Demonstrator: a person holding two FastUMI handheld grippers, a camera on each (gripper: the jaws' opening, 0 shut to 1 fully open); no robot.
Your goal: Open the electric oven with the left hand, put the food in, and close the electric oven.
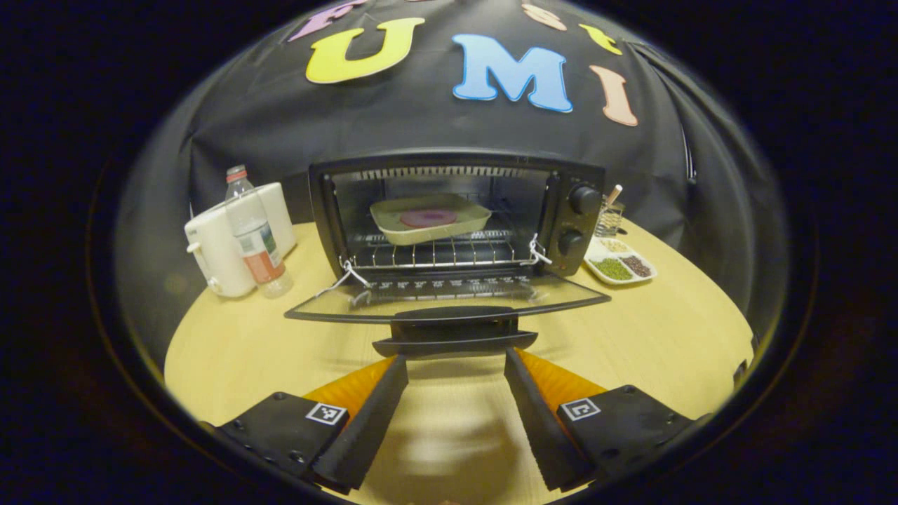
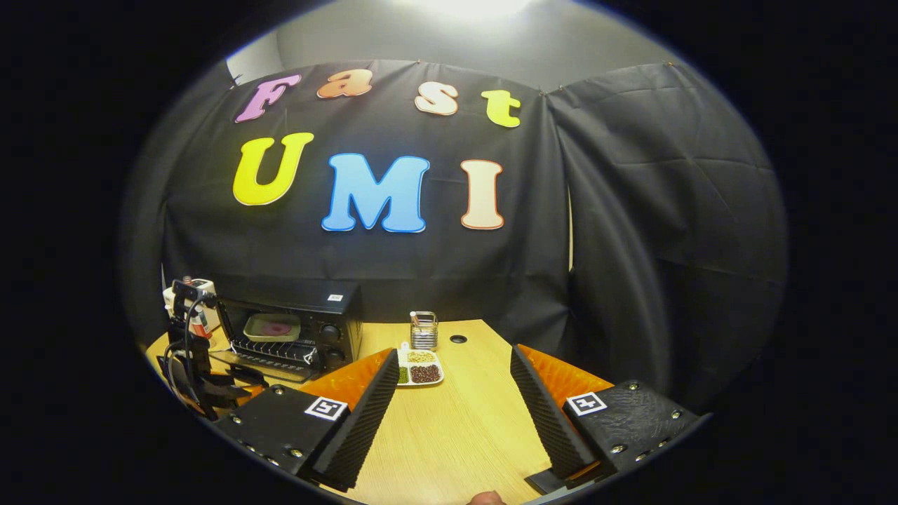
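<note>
A black electric oven (image 1: 456, 217) stands on the wooden table with its glass door (image 1: 449, 298) folded down flat. Inside, on the wire rack, rests a cream tray with a round purple piece of food (image 1: 428, 218). My left gripper (image 1: 456, 365) is open, its fingertips just in front of the door's black handle (image 1: 454, 335) and apart from it. My right gripper (image 2: 449, 365) hangs open over the table, far to the right of the oven (image 2: 291, 330), with nothing between its fingers. The left gripper (image 2: 200, 365) with its cable appears before the oven door in the right gripper view.
Left of the oven stand a white appliance (image 1: 224, 245) and a plastic bottle (image 1: 256, 235). On its right are a divided white dish of beans (image 1: 621, 265) and a mesh holder (image 1: 609, 217). Bare table surface (image 2: 463, 421) lies under the right gripper.
</note>
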